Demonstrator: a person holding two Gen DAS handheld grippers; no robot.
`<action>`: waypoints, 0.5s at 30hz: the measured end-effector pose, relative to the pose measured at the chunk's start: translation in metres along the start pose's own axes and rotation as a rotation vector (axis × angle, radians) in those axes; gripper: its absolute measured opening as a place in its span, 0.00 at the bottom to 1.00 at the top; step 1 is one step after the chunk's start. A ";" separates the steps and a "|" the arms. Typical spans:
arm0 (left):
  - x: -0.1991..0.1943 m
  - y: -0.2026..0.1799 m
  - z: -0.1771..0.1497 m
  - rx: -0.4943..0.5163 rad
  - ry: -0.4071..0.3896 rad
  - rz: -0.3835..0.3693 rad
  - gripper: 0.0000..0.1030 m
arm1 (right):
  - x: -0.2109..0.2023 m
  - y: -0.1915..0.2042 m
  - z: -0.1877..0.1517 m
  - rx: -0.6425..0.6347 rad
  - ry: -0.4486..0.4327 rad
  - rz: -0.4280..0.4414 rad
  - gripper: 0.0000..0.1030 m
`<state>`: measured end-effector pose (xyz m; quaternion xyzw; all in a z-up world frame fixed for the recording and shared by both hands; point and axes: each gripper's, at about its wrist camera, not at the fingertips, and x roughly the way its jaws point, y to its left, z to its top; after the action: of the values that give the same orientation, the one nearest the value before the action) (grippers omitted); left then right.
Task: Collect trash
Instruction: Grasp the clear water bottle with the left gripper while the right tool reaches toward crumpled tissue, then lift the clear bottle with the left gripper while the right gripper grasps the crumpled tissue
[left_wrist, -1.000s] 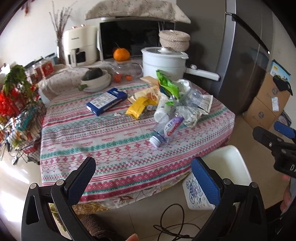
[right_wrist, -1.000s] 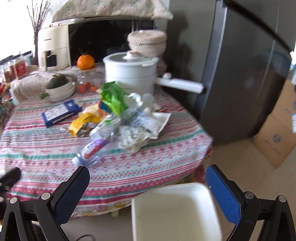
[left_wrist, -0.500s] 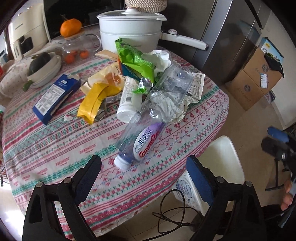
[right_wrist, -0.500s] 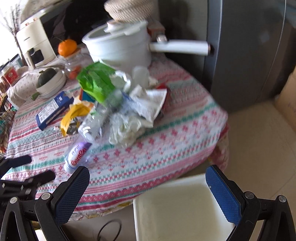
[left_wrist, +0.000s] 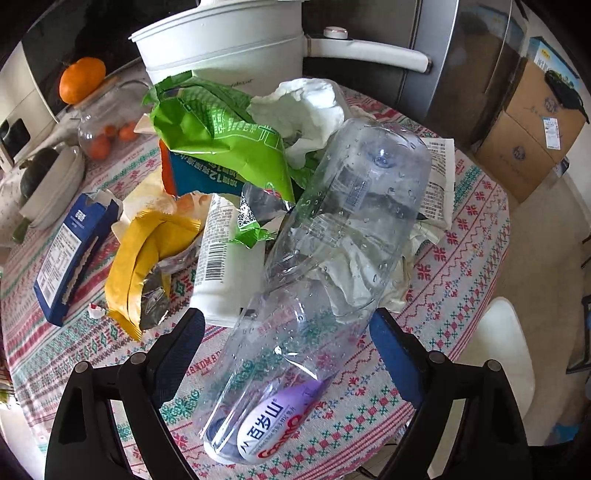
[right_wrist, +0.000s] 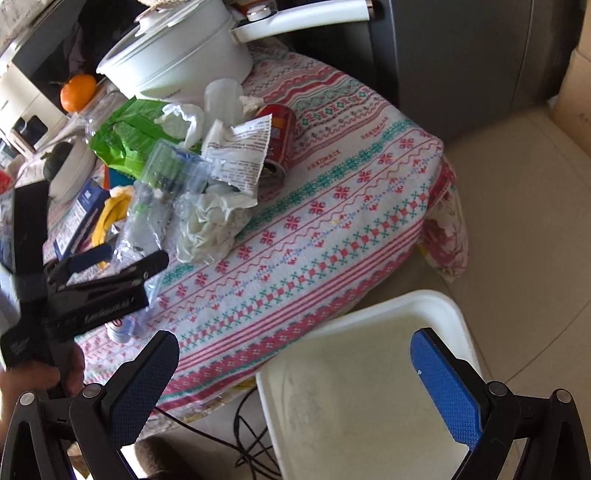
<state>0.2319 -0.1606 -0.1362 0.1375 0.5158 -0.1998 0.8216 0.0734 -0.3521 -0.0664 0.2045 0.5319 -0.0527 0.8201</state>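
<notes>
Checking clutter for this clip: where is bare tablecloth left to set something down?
Bare cloth runs along the tablecloth from the red can to the near edge. It is crowded around the clear bottle, green bag and yellow wrapper.

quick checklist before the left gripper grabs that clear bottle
1. Bottle between the left gripper pads: ok, it lies between them while the jaws are closing.
2. Pads pressing on the bottle: not ok, gaps show on both sides.
3. Nothing else in the jaws: cannot tell, the white tube lies beside the left pad.
4. Bin ready: ok, it stands by the table, looking empty.
5. Right gripper free: ok, open over the bin.
</notes>
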 end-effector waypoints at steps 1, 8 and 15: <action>0.004 0.001 -0.001 -0.013 0.011 0.001 0.83 | 0.001 0.000 -0.001 -0.005 0.007 0.002 1.00; -0.012 0.005 -0.009 -0.024 -0.026 -0.037 0.72 | 0.007 0.001 0.000 -0.006 0.018 -0.009 1.00; -0.063 0.020 -0.025 -0.082 -0.106 -0.108 0.70 | 0.015 0.009 0.006 0.013 0.024 0.003 1.00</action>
<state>0.1970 -0.1209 -0.0901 0.0652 0.4860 -0.2295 0.8408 0.0878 -0.3442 -0.0754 0.2112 0.5410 -0.0526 0.8124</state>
